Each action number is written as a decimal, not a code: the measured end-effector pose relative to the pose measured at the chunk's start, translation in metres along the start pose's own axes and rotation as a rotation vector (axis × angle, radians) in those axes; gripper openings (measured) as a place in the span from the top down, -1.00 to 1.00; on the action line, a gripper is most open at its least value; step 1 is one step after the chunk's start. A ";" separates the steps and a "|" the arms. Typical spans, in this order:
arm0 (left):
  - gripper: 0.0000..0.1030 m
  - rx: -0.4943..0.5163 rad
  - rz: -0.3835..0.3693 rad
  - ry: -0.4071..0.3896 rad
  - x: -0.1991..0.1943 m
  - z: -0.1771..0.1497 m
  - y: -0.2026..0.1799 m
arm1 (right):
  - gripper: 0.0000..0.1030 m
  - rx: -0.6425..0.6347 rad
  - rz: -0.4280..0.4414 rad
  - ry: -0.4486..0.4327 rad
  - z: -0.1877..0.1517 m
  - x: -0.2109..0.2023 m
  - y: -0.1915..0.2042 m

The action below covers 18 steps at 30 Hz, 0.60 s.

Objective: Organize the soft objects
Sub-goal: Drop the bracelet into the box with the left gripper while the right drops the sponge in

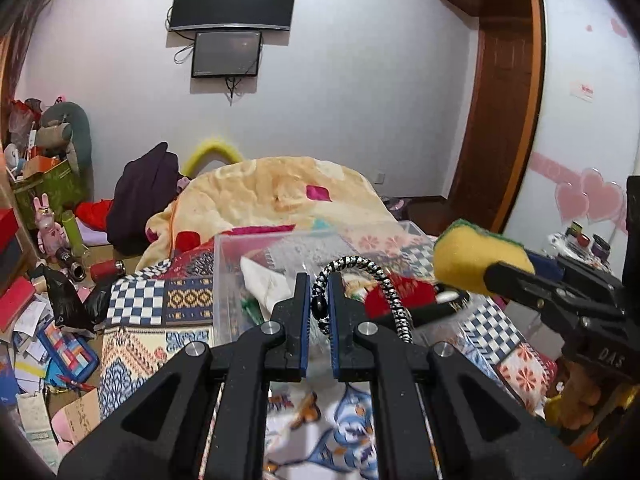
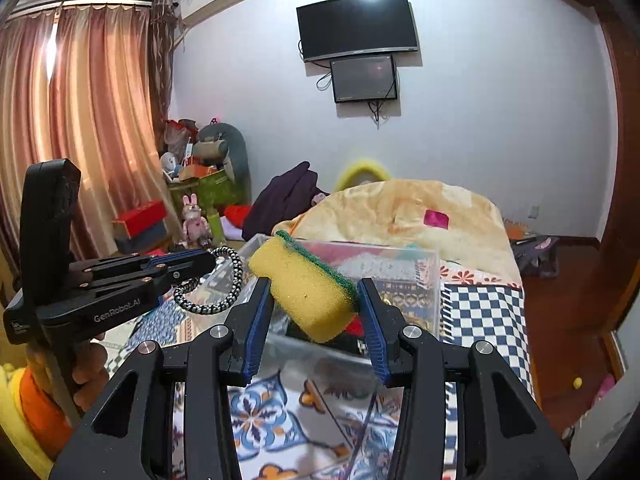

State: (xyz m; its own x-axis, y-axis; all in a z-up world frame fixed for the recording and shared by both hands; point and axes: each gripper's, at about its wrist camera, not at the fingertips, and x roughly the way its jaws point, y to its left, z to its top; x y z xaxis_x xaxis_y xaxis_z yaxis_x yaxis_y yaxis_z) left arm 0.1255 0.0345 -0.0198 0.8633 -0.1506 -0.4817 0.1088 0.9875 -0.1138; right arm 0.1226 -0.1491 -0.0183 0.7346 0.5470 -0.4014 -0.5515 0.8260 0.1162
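- The right gripper [image 2: 316, 304] pinches a yellow foam sponge with a green scouring layer [image 2: 306, 290] between its blue pads; the sponge sits tilted and hangs in the air above the clear plastic storage box [image 2: 400, 258] on the patterned patchwork bedspread [image 2: 484, 304].
- The left gripper [image 1: 319, 304] is pressed nearly together on a black-and-white braided elastic loop [image 1: 370, 266]; the loop arches up and droops to the right over the box.
- Inside the box lie a white crumpled cloth [image 1: 266, 282] and a red soft item [image 1: 400, 290]; what the red item is stays unclear, since glare and blur hide it.
- The step in hand appears to be dropping both soft things into the box; it goes best with each gripper lowered inside the rim before the pads part, so the springy sponge does not bounce out.
- The loop should be released clear of the sponge; a snag on a finger would drag it back out.
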 end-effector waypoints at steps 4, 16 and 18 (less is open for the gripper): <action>0.86 -0.014 0.014 0.011 0.018 0.002 0.004 | 0.23 0.013 -0.009 0.026 0.002 0.019 -0.002; 0.86 -0.014 0.041 0.113 0.070 -0.013 0.005 | 0.23 0.030 -0.051 0.155 -0.014 0.068 -0.011; 0.85 -0.002 0.047 0.120 0.073 -0.015 0.004 | 0.21 0.026 -0.061 0.172 -0.017 0.072 -0.012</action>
State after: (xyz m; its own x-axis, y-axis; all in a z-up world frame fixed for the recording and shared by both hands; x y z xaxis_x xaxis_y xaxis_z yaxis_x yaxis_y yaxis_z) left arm 0.1819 0.0268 -0.0685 0.8020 -0.1086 -0.5874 0.0684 0.9936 -0.0903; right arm 0.1749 -0.1220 -0.0642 0.6866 0.4663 -0.5578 -0.4961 0.8613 0.1094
